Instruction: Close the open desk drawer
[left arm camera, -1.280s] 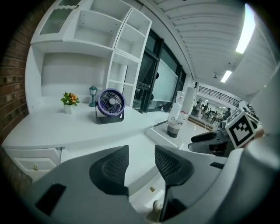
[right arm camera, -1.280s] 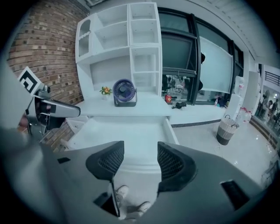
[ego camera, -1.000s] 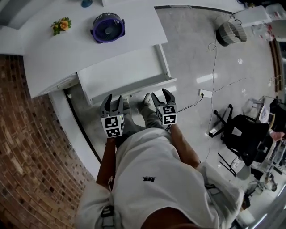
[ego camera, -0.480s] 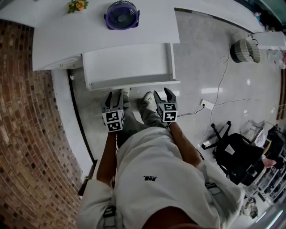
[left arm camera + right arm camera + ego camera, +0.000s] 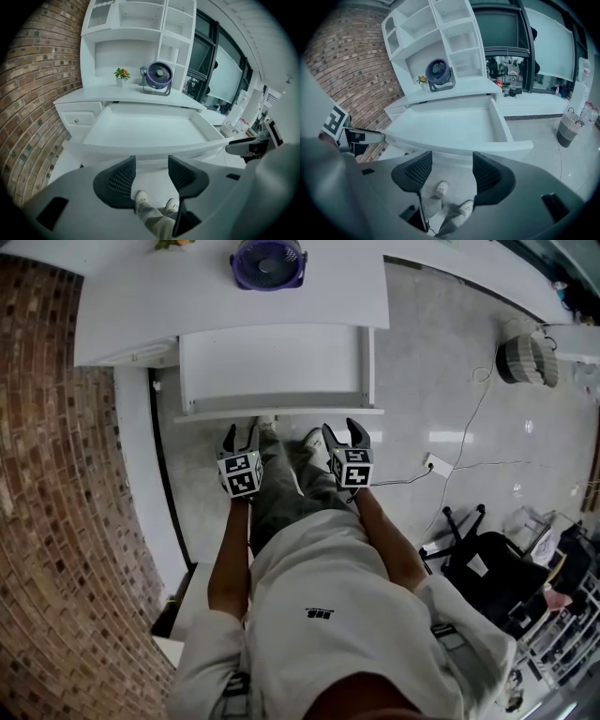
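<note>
Where the drawer sits: the wide white desk drawer [image 5: 272, 367] is pulled well out from under the white desk top [image 5: 141, 306], and its front edge runs just ahead of both tools, clear of the tips.
Left gripper [image 5: 240, 434]: jaws apart, only floor and the person's white shoes [image 5: 309, 439] show between them; it faces the front's left-centre.
Right gripper [image 5: 341, 432]: jaws spread too, holding nothing, level with the left, facing the front's right part.
Writing: a black-and-white square marker [image 5: 241, 474] on each cube; a small dark logo [image 5: 319, 613] on the white shirt, too small to read.
Desk top: round purple fan [image 5: 268, 262].
</note>
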Demonstrator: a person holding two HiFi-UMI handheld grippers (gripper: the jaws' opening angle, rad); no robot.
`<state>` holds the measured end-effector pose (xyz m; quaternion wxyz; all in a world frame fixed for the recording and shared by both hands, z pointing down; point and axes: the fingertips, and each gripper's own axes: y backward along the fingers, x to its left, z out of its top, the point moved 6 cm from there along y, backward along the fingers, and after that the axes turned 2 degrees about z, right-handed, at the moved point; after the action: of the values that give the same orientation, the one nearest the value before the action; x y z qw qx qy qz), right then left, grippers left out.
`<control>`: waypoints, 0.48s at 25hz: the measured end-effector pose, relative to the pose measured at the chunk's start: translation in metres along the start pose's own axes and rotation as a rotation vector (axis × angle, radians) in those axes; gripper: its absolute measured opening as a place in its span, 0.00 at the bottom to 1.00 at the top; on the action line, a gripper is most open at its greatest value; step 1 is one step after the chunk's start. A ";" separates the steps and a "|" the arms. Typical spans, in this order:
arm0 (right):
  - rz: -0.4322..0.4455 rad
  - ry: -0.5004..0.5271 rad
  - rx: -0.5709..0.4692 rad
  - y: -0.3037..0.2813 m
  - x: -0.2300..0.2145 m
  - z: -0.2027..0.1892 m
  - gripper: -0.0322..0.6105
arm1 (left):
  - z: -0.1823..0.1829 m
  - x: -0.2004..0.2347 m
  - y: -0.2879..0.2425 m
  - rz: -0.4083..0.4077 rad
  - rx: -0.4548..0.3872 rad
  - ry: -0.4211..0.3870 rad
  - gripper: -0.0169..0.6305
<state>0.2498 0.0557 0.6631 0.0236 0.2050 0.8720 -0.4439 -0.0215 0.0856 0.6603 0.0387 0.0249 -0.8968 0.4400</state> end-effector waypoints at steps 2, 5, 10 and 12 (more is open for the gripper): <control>0.000 -0.002 0.001 -0.003 0.000 0.000 0.46 | -0.003 0.004 -0.005 0.014 0.006 0.014 0.38; 0.002 -0.012 -0.009 -0.009 0.000 0.001 0.47 | -0.006 0.010 -0.010 0.029 0.014 0.028 0.39; -0.013 -0.034 -0.009 -0.015 -0.004 0.003 0.48 | -0.004 0.013 -0.018 0.032 0.015 0.039 0.41; -0.023 -0.039 -0.004 -0.016 -0.004 0.004 0.48 | -0.002 0.014 -0.020 0.024 0.017 0.037 0.41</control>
<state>0.2469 0.0431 0.6738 0.0360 0.1860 0.8746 -0.4462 -0.0341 0.0746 0.6788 0.0500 0.0064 -0.8924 0.4485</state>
